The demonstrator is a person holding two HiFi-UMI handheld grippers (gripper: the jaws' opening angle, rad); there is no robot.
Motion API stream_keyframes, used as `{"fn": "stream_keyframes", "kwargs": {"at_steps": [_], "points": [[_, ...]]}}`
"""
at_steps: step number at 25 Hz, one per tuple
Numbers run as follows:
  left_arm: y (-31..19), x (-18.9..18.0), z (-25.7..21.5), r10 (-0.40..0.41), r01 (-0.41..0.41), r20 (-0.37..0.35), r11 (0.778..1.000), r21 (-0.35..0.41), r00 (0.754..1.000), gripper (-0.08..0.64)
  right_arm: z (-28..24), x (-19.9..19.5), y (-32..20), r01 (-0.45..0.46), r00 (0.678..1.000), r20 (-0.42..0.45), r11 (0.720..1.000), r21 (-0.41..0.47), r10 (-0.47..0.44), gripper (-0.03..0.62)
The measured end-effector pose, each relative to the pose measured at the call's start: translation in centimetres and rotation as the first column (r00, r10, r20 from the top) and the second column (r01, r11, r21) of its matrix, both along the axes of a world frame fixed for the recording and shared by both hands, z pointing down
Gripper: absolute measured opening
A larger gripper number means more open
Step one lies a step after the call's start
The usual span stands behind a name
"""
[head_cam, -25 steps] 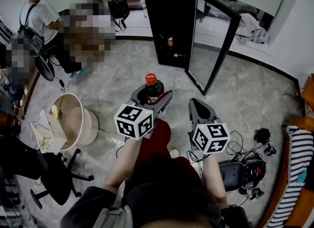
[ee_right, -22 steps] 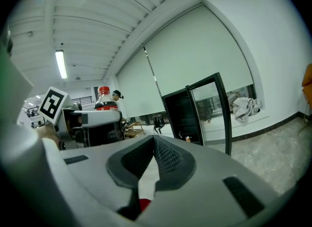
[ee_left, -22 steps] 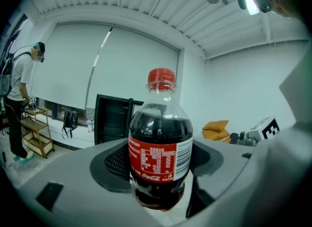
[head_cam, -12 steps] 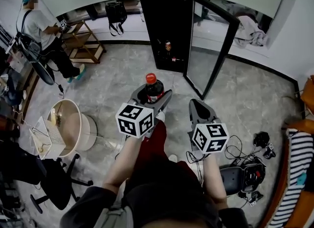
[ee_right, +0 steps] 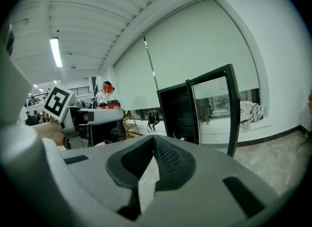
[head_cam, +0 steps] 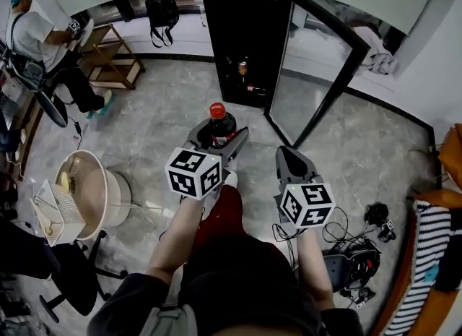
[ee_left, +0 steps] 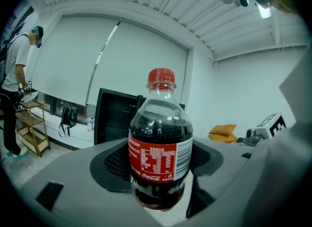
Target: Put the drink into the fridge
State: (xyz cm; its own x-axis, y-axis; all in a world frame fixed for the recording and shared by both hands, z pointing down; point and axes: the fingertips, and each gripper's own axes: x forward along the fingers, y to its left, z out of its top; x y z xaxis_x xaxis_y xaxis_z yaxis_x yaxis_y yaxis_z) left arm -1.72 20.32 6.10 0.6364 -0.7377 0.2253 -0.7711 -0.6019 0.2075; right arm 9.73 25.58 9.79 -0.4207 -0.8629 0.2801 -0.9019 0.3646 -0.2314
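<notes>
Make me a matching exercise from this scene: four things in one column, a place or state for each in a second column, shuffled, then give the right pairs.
Things
1. bottle
2. fridge door
3. right gripper
4. wooden rack

Places or states
A. swung open
B. empty, jaws together
C. held upright in the left gripper
D. by the far wall, next to a standing person

Pairs: 1-C, 2-A, 3-B, 4-D
</notes>
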Motion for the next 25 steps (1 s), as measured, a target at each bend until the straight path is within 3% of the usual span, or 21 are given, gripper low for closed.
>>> {"fn": "stream_keyframes", "kwargs": {"at_steps": [16, 25], "points": [[-22.8, -3.4, 3.2, 0.02, -0.019, 0.027, 0.998, -0.052, 0.999, 0.321, 3.0, -4.7, -22.8, 0.02, 1.0, -0.023, 0.995, -0.094, -0.022, 0.018], [-32.8, -4.6, 4.4, 0.029, -0.029, -0.006, 0.998, -0.047, 1.0, 0.321, 4.3, -5.6, -32.5, -0.014, 0.999, -0.054, 0.993, -0.118, 0.007, 0.018]]}}
